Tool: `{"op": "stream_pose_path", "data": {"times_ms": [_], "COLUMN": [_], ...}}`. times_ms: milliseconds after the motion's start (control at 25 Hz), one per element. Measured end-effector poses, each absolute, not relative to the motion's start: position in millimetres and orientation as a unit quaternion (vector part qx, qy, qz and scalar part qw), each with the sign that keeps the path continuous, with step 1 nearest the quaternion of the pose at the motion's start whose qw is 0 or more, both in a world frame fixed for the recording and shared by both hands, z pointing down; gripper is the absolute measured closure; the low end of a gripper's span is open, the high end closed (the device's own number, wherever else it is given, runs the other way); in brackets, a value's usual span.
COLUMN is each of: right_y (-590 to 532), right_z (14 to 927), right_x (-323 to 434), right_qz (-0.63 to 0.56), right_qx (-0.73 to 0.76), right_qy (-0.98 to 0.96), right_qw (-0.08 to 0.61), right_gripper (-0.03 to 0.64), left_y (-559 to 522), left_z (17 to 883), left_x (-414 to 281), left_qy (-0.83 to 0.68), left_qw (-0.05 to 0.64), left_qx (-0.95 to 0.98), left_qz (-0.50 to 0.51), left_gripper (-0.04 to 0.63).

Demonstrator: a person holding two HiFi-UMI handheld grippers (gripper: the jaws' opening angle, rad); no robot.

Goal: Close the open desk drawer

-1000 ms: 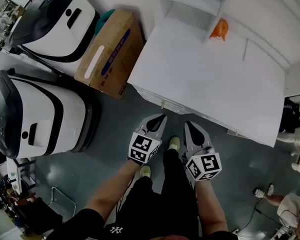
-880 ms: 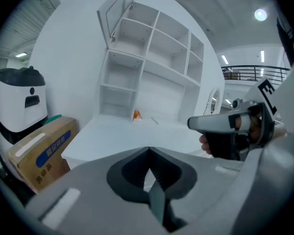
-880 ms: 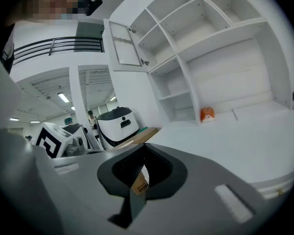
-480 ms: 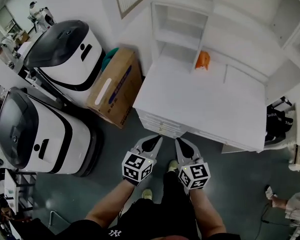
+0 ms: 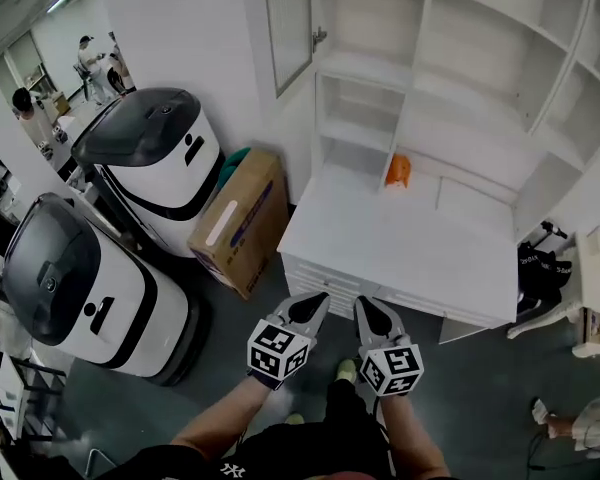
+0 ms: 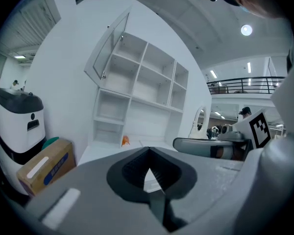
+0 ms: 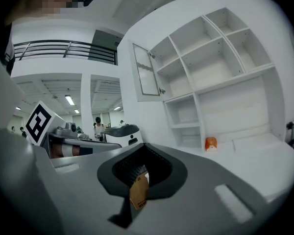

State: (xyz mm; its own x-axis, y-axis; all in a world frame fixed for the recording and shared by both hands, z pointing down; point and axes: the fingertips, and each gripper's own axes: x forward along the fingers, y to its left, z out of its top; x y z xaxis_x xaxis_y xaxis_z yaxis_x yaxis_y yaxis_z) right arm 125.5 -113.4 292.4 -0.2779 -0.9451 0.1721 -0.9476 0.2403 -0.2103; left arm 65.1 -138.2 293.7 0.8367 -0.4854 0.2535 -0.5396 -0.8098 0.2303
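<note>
you're standing on the grey floor (image 5: 230, 333) with both tools out front. your left gripper (image 5: 323, 296) has its jaws pressed together at the tips, nothing between them. your right gripper (image 5: 363, 301) is the same, tips meeting and holding nothing; the brown showing through its gap is something beyond it.

both point at the drawer stack (image 5: 322, 278) on the left end of the white desk (image 5: 420, 258), near the tips but not touched. i can't tell how far any drawer stands out.

left of the desk a closed cardboard box (image 5: 242, 223) sits on the floor, something teal (image 5: 235, 158) behind it. beside it stand a near machine (image 5: 75, 278) and a far machine (image 5: 150, 158), both white and black.

a small orange object (image 5: 398, 170) sits at the back of the desktop, under the white shelf unit (image 5: 460, 58), whose glass door (image 5: 288, 28) hangs open.
</note>
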Motion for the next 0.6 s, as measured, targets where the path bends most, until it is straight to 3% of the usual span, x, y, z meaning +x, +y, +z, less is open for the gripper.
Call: {"op": "stream_pose_path", "data": {"times_ms": [600], "right_y": [-80.0], "right_z": [236.1], "right_x": [93.8], "right_qz": [0.091], "right_qx": [0.596], "right_qy": [-0.798], "right_qw": [-0.011], "right_gripper": [0.595], "left_y": [-104.9], "left_z": [233.3], "left_x": [48.8], "left_qy": [-0.260], "left_qw": [0.125], "left_qx": [0.956], "left_qz": [0.057], "left_gripper": [0.595]}}
